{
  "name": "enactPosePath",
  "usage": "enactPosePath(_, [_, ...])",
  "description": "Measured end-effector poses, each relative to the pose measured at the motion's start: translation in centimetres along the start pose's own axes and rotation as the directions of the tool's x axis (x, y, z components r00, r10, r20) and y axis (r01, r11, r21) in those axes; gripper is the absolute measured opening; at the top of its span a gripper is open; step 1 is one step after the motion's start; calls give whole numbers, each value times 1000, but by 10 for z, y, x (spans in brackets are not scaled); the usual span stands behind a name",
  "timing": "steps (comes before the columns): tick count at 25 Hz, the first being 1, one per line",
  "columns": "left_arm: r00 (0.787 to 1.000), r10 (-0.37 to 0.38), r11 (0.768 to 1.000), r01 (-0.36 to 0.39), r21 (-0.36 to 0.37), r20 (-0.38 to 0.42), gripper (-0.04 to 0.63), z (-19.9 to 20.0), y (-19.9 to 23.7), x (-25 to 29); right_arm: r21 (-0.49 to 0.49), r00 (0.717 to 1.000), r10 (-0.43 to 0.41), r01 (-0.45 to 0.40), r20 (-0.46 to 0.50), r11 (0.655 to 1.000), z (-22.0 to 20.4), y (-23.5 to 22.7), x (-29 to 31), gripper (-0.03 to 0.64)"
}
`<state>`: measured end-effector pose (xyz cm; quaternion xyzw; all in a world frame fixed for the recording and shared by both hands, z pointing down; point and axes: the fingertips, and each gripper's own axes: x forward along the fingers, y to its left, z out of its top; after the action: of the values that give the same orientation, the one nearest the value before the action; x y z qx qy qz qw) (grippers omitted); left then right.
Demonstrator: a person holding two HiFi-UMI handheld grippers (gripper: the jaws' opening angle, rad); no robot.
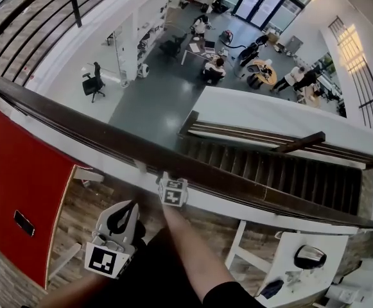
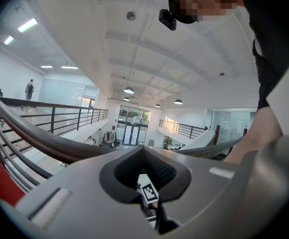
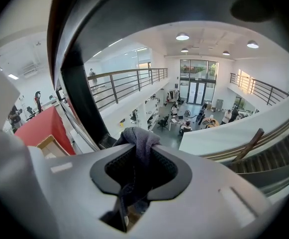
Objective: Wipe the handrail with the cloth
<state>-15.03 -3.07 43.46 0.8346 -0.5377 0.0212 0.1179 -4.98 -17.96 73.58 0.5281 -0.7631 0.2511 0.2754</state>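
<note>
The dark wooden handrail [image 1: 109,133] runs from upper left to lower right across the head view. My right gripper [image 1: 168,179] reaches up to its near side, just under the rail. In the right gripper view the right gripper [image 3: 139,144] is shut on a grey cloth [image 3: 138,139], which bunches up above the jaw tips and hangs down behind them. The handrail [image 3: 67,44] curves close overhead there. My left gripper [image 1: 128,206] hangs lower and to the left, away from the rail. Its jaws [image 2: 144,148] are shut with nothing in them, and the handrail [image 2: 40,136] passes on its left.
Beyond the rail is a deep drop to an office floor with desks and people [image 1: 212,66]. A staircase [image 1: 269,169] descends at the right. A red wall panel [image 1: 19,178] stands at the left, and a white desk [image 1: 289,262] at lower right.
</note>
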Motion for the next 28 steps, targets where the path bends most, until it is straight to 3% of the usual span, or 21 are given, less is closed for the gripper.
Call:
enactPosePath(7, [1000,-19,1000,18,-20,-11,-2,-1,-24,14,-11,1000,14,-14,3,1000,-3,-15,-9,75])
enactPosePath(18, [999,12,999,-13,-29,-31,-2,-10,-35,22,-18,1000,13,-13,0,1000,-11,-36,-20,75])
enactPosePath(23, [999,5,1000,-6,-9,-43,-2,-9,-39,23,-18,1000,13,-13,2,1000,-13,-39,-23,75])
enactPosePath(28, [999,-13,999,11,-44,-41,-2,-12,-41,22,-27,1000,15,-14,0,1000,-14,-43,-26,75])
